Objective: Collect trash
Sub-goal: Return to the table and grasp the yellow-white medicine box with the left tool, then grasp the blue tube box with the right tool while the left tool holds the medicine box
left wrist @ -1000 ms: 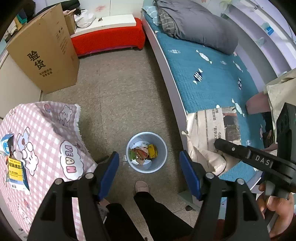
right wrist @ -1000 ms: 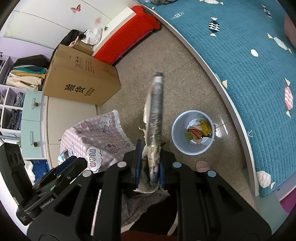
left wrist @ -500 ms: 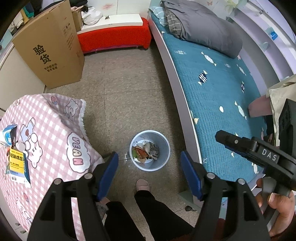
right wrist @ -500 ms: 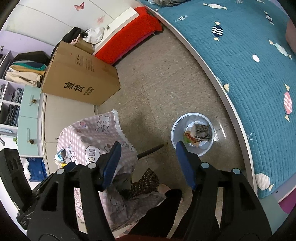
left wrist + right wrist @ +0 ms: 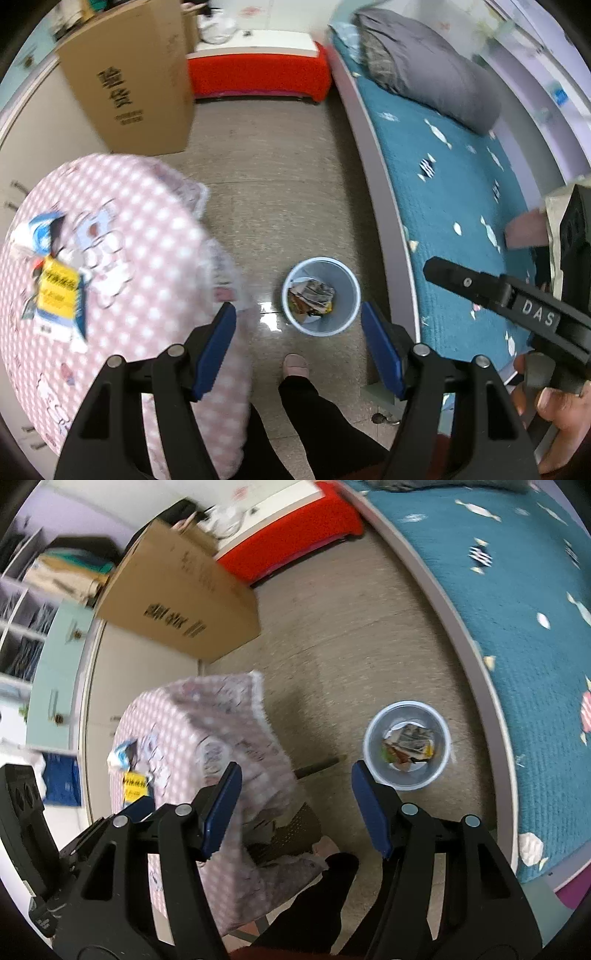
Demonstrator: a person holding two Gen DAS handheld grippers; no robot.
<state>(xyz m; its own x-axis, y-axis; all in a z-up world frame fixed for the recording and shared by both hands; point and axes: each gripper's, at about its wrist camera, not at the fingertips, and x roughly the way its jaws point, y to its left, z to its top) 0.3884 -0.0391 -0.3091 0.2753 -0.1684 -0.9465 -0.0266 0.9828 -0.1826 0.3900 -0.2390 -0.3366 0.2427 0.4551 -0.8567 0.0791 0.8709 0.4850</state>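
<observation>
A pale blue wastebasket (image 5: pixel 320 295) stood on the speckled floor (image 5: pixel 273 166) beside a teal-quilted bed (image 5: pixel 461 192), holding crumpled paper and wrappers (image 5: pixel 312 293). Both the left gripper (image 5: pixel 298 345) and the right gripper (image 5: pixel 295 805) hung above with jaws wide and empty. A pink checked tablecloth (image 5: pixel 147 240) (carrying a yellow packet (image 5: pixel 59 291)) covered the table, a cardboard box (image 5: pixel 129 77) behind it.

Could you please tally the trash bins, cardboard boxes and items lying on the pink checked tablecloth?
Trash bins: 1, the bin on the floor.
Cardboard boxes: 1, the box.
Items on the tablecloth: 2, a yellow packet and a blue-white wrapper.
Total: 4.
</observation>
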